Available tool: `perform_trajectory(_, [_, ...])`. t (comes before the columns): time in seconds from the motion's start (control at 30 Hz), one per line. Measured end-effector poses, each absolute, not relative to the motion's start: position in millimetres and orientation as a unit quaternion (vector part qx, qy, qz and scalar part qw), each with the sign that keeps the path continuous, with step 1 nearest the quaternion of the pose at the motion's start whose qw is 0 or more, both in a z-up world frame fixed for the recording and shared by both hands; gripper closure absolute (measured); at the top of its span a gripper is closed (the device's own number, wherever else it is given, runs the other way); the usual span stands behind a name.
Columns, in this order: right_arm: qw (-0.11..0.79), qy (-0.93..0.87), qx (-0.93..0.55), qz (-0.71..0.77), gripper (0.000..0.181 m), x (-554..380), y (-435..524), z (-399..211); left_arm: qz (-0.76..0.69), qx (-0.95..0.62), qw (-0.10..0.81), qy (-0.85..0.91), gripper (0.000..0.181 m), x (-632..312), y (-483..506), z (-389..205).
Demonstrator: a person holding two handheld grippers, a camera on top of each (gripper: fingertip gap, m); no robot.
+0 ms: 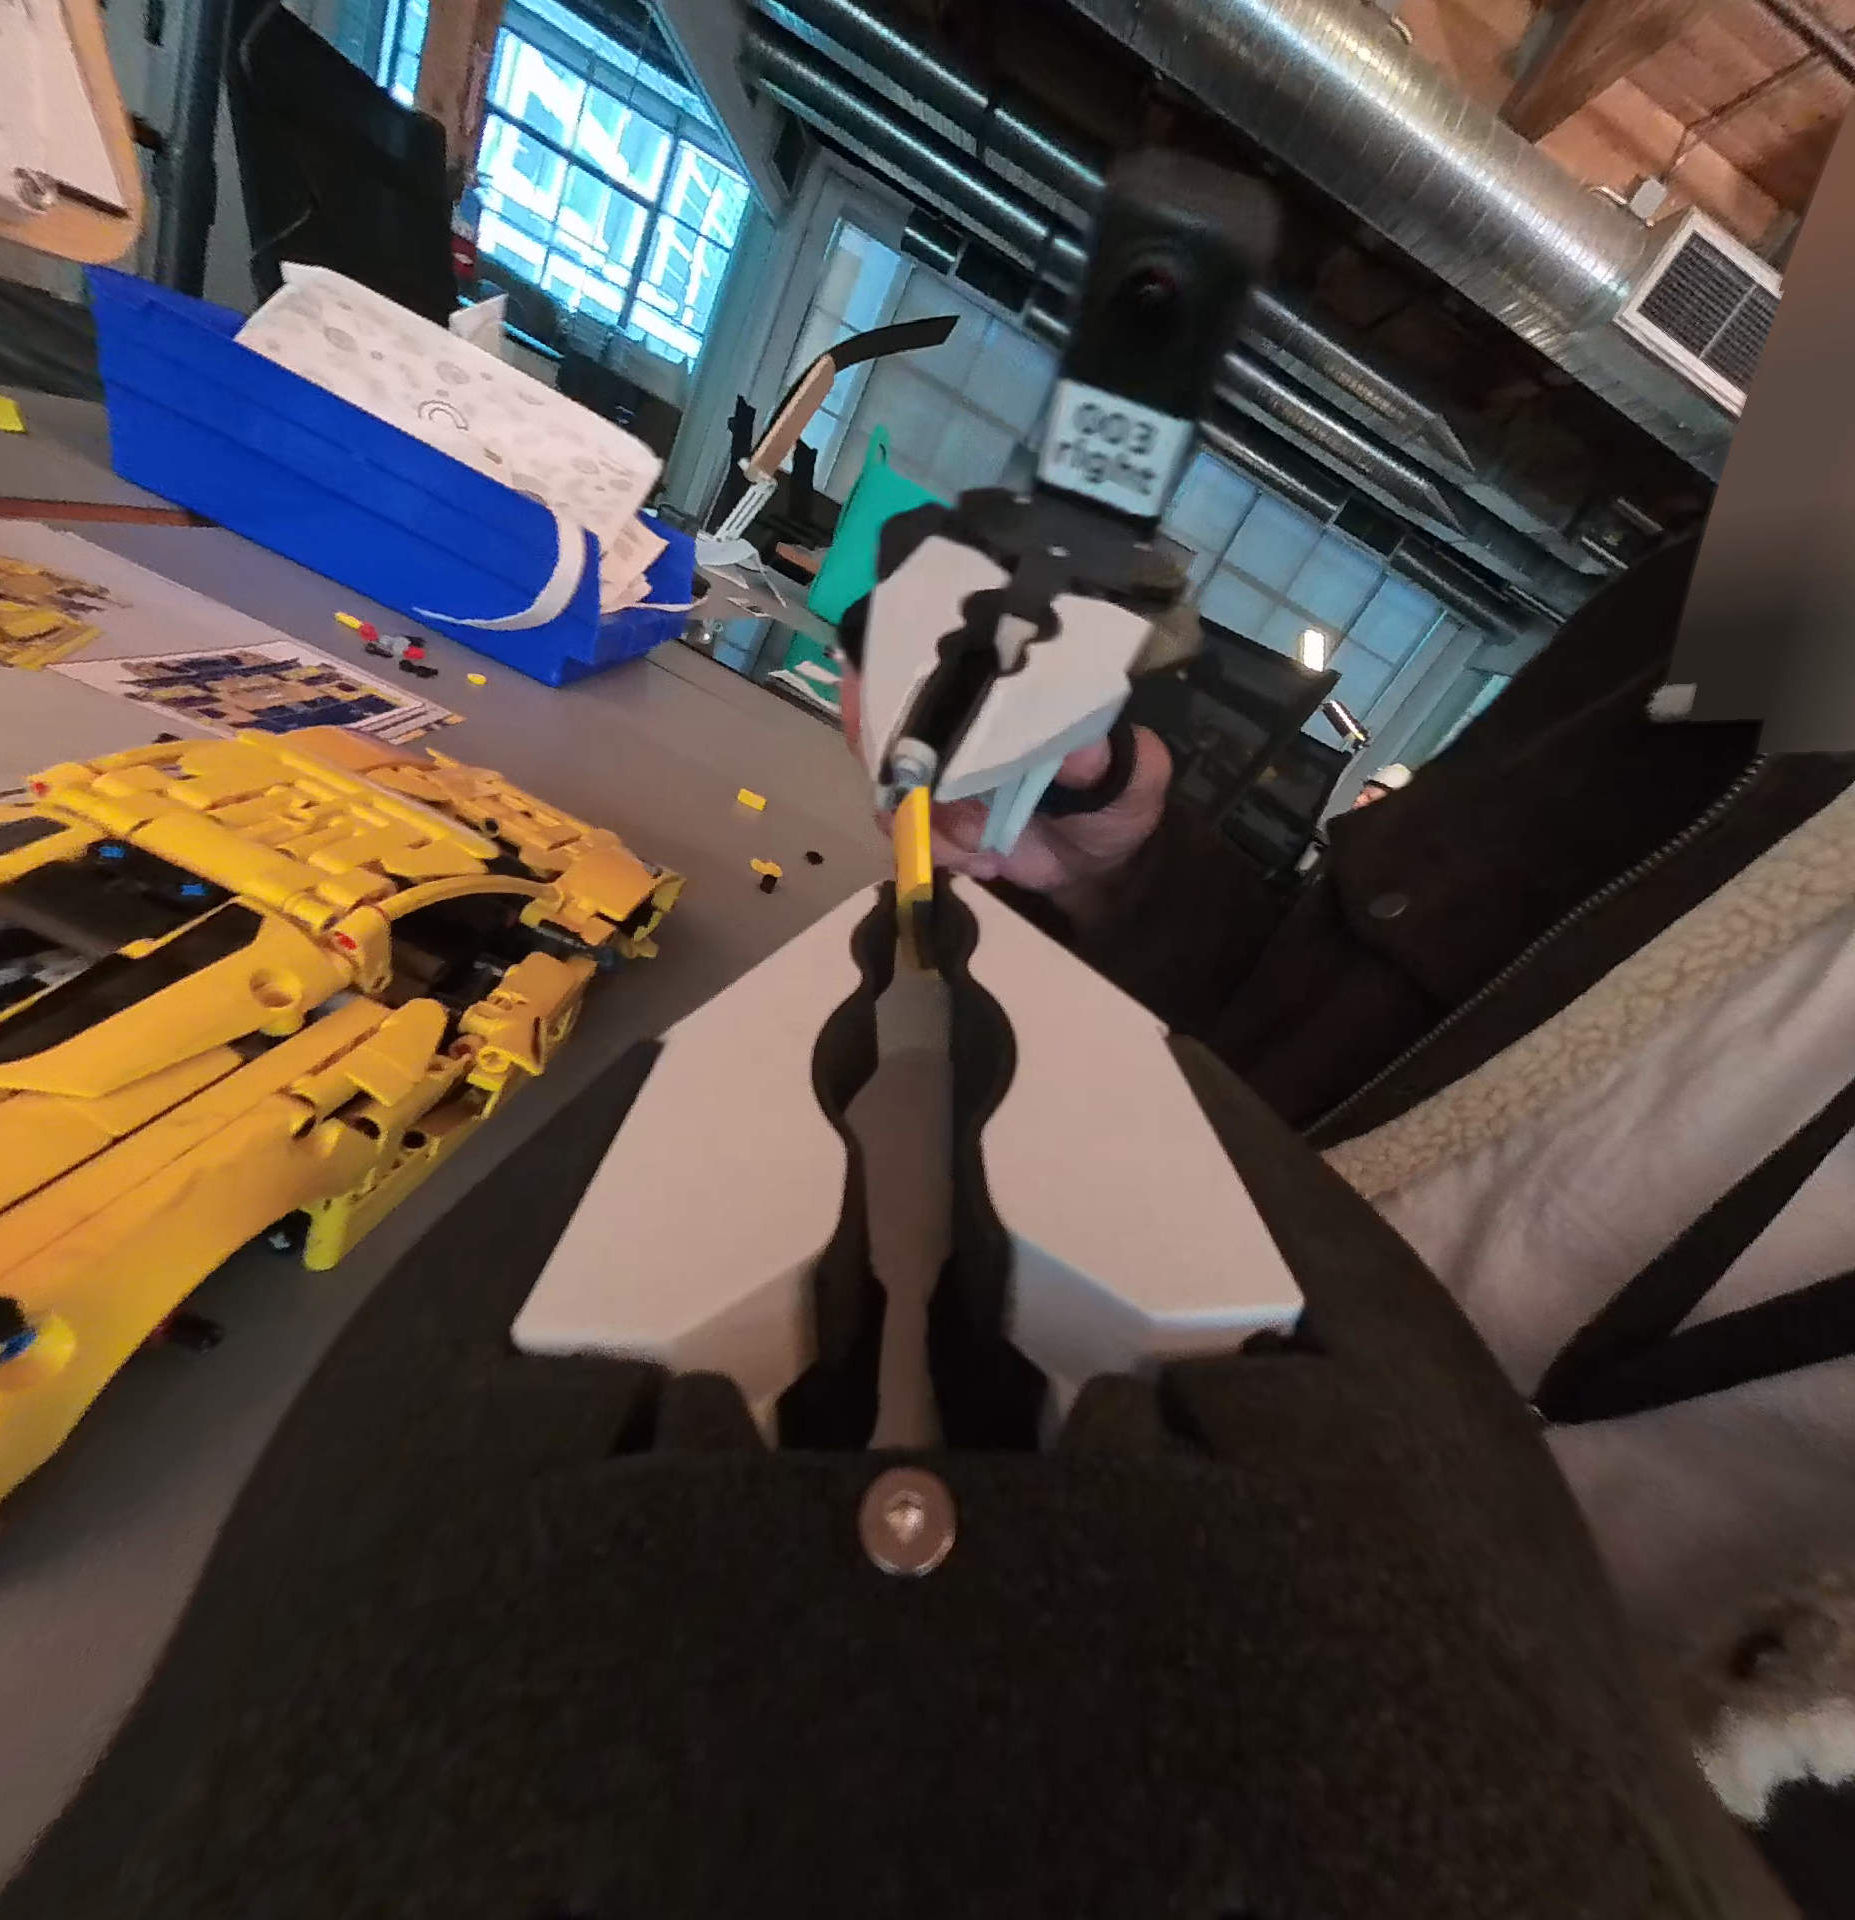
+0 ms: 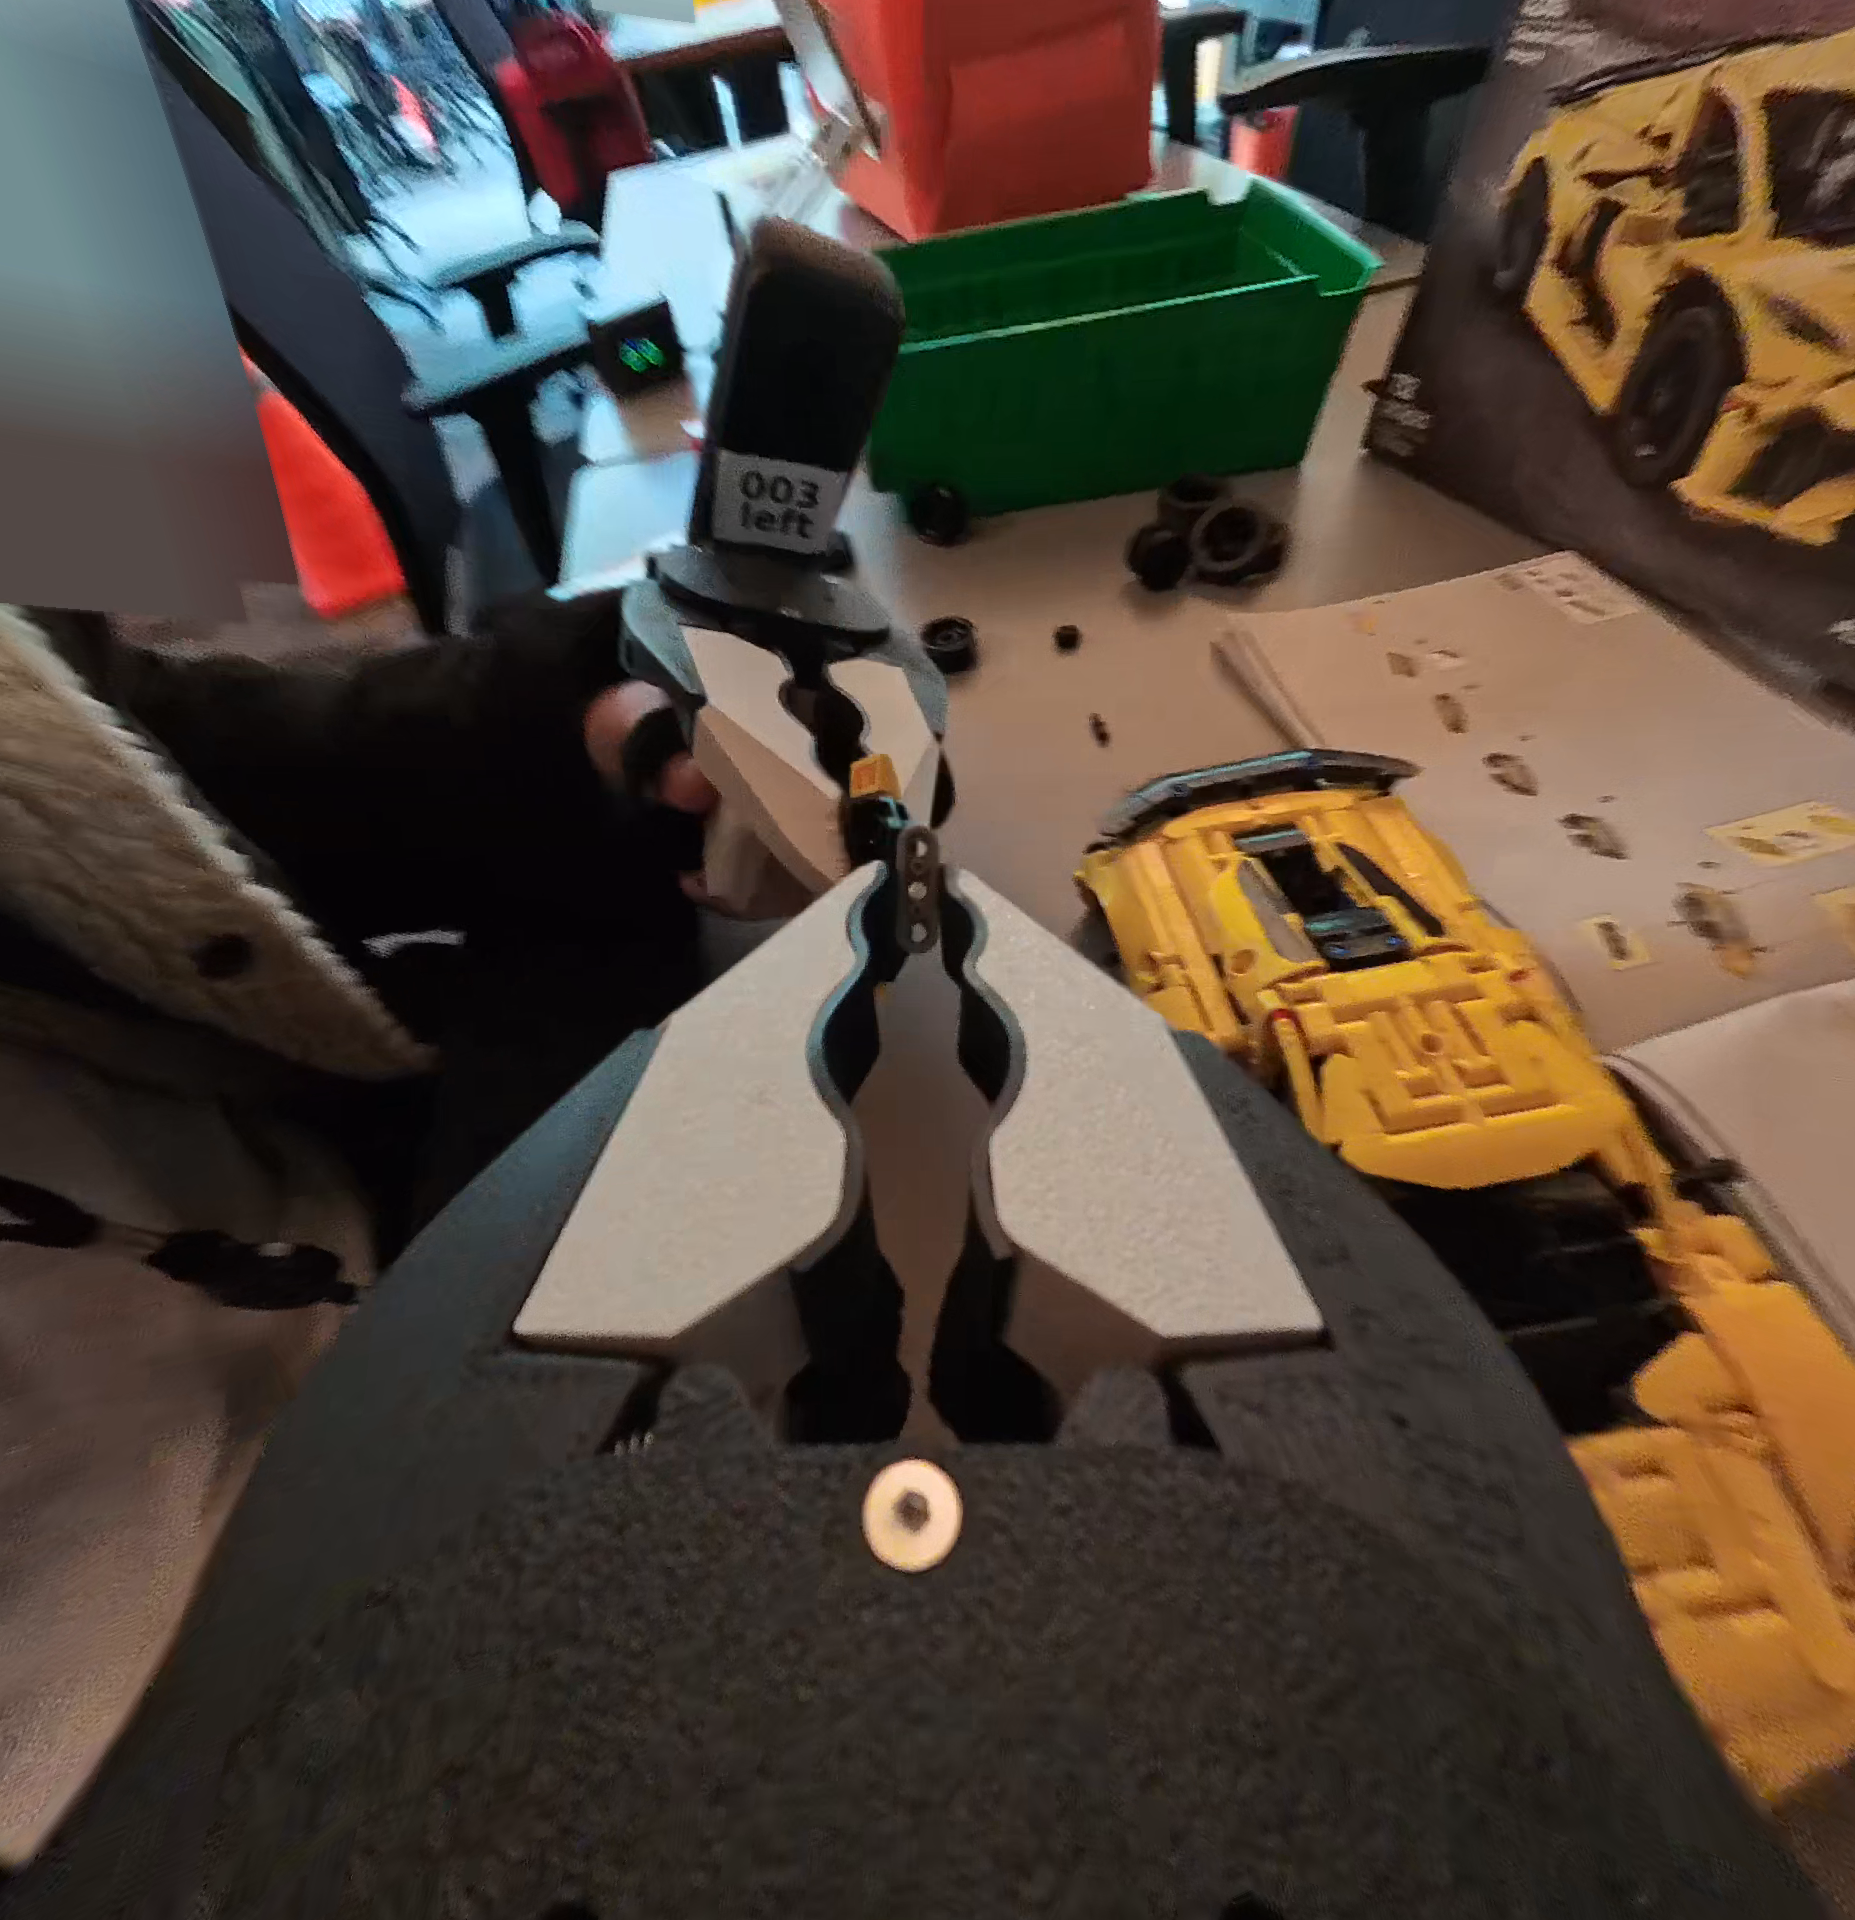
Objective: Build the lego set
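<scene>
My left gripper (image 1: 910,920) is shut on a small yellow piece (image 1: 915,857) and holds it in the air. My right gripper (image 2: 910,909) is shut on a dark grey beam with holes (image 2: 918,883). The two grippers meet tip to tip above the table's edge, and their pieces touch. The right gripper (image 1: 918,774) faces me in the left wrist view. The left gripper (image 2: 881,805) with its yellow piece (image 2: 873,774) faces me in the right wrist view. The yellow lego car (image 1: 258,987) lies on the grey table, left of the left gripper and right of the right one (image 2: 1370,1039).
A blue bin (image 1: 362,488) with paper bags stands behind the car, with printed sheets (image 1: 268,691) and loose small pieces (image 1: 393,644) nearby. A green bin (image 2: 1110,343), black tyres (image 2: 1209,540), an instruction booklet (image 2: 1525,727) and the set's box (image 2: 1681,260) lie at the far side. A person's jacket is close by. My left and right fingertips are right by each other.
</scene>
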State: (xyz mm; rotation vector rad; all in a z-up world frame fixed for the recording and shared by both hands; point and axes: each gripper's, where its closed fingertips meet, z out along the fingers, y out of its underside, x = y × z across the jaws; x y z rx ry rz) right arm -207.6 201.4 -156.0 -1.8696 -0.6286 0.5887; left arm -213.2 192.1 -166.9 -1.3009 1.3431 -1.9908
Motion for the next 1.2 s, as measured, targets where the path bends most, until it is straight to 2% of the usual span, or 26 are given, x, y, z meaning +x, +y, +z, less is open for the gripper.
perform_trajectory(0.2, [0.543, -0.263, -0.796, 0.055, 0.173, -206, 217, -163, -0.704, -0.503, 0.22, 0.451, 0.175, -208, 209, -172])
perform_trajectory(0.37, [0.532, -0.249, -0.808, 0.032, 0.173, -206, 225, -175, -0.686, -0.536, 0.218, 0.442, 0.175, -203, 215, -183])
perform_trajectory(0.77, [0.446, -0.184, -0.866, 0.13, 0.171, -199, 236, -195, -0.721, -0.58, 0.128, 0.357, 0.176, -199, 225, -196])
perform_trajectory(1.13, [0.422, -0.134, -0.874, 0.201, 0.17, -200, 246, -202, -0.75, -0.593, 0.069, 0.286, 0.175, -200, 237, -202])
perform_trajectory(1.2, [0.419, -0.132, -0.873, 0.212, 0.165, -204, 247, -202, -0.755, -0.593, 0.061, 0.273, 0.175, -202, 240, -202])
